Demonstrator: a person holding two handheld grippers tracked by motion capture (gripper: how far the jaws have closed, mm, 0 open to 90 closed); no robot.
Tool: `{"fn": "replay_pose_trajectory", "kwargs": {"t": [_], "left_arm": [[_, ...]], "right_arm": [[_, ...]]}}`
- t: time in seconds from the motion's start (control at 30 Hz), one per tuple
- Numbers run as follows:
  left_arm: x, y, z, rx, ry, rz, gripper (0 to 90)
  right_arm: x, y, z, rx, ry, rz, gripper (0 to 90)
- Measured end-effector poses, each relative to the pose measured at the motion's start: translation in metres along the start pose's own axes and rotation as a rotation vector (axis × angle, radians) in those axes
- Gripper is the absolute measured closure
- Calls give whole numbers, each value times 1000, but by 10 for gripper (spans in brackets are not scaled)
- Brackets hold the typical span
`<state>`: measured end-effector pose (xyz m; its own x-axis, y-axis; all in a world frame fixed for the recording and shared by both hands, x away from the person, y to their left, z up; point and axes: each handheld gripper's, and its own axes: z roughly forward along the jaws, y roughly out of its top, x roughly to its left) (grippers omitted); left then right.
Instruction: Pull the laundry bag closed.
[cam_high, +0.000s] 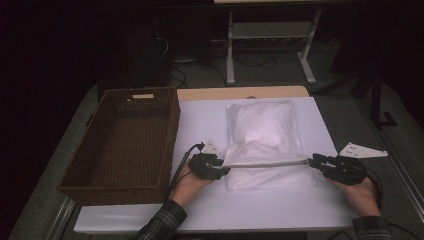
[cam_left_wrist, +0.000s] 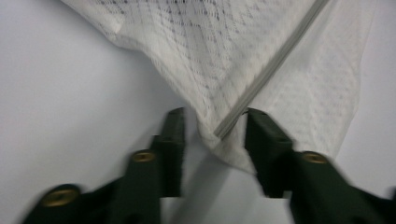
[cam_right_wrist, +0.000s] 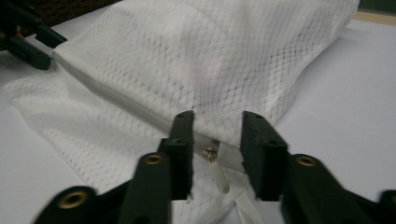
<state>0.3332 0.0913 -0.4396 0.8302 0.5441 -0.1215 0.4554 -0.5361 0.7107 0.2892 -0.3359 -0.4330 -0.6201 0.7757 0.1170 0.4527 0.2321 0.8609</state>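
Black jaws of the left gripper and right gripper stand spread at each end of the zip on the soft, limp white mesh laundry bag lying mid-table; best gripped by its stiffer zip seam.

White table — mesh bag, wicker basket

Between the left hand-held gripper and the right hand-held gripper, flat on the table: a mesh bag, reaching away beyond both. Stretched from one to the other along the bag's near part: a zipper. Left of the left hand-held gripper, beside the bag: a wicker basket.
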Motion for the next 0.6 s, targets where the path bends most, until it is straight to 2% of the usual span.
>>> {"fn": "replay_pose_trajectory", "kwargs": {"t": [0.03,0.07,0.1,0.13,0.17,0.23,0.3,0.43,0.6], "left_arm": [[-1,0,-1,-2,-3,3,472],[-1,0,-1,-2,-3,3,422],[-1,0,-1,-2,-3,3,422],[-4,-3,-2,5,4,18,422],[-4,-3,-2,9,-4,14,265],[-5,-4,-2,21,-9,8,160],[-7,-6,-3,29,-6,10,132],[-15,-9,-10,32,2,31,126],[-26,-15,-24,-30,9,27,126]], "right_arm": [[0,0,0,-4,-3,3,566],[0,0,0,-4,-3,3,566],[1,1,1,-10,-8,9,566],[1,1,1,-10,-8,9,508],[4,2,5,-23,-14,35,354],[9,3,9,-23,-35,37,239],[13,3,11,-19,-55,34,170],[20,0,13,-20,-75,26,139],[28,-5,11,3,-72,14,138]]}}
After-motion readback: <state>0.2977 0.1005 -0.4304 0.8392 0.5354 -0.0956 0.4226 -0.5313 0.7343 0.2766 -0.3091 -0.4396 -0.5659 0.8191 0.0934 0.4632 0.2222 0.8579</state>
